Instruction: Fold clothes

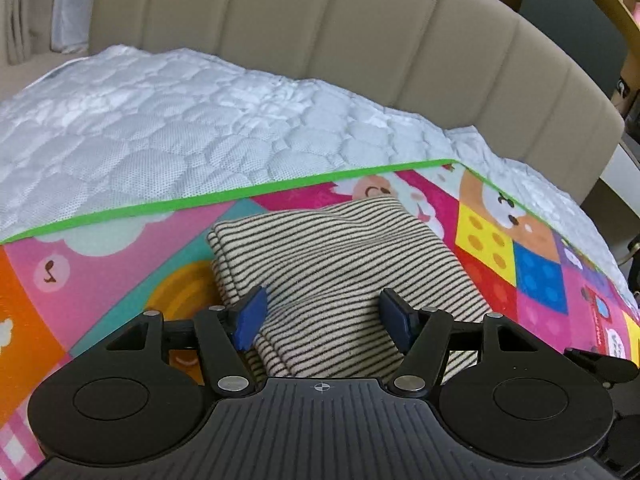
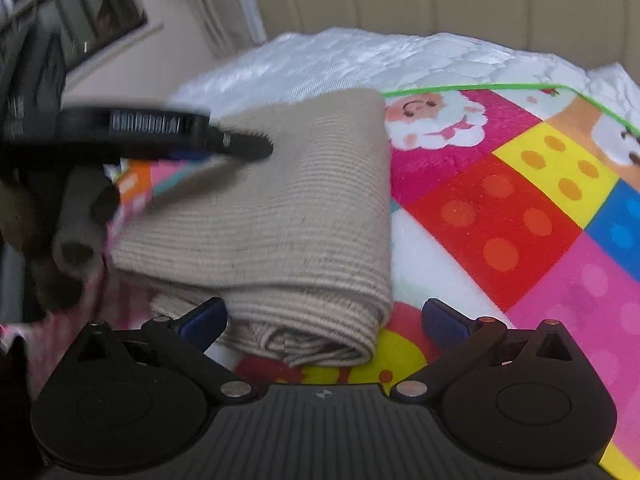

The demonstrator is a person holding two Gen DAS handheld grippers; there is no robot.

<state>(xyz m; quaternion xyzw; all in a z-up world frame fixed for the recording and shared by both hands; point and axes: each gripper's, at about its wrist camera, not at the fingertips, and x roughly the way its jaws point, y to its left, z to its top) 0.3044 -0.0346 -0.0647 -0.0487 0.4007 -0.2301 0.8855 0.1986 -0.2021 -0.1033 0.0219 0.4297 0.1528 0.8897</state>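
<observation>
Striped cream-and-black fabric, a folded garment (image 1: 336, 272), is lying in a thick rectangular bundle on a brightly coloured children's play mat (image 1: 100, 248) with a green edge. That mat is resting on a white quilted mattress (image 1: 160, 120), and a beige padded headboard (image 1: 320, 32) is rising behind it.

I am holding my left tongs (image 1: 322, 316) over the near end of the bundle. Its blue pads (image 1: 252, 316) are standing spread, one to each side of a raised fold, and I cannot tell whether they are touching the cloth.

I am holding my right tongs (image 2: 326, 322) at the bundle's rolled end, where the layers are showing. They are spread wide, the left pad beside the fabric and the right pad clear of it over the mat, pinching nothing. From the right wrist view, my left tongs are appearing blurred at the far left, over the garment.
</observation>
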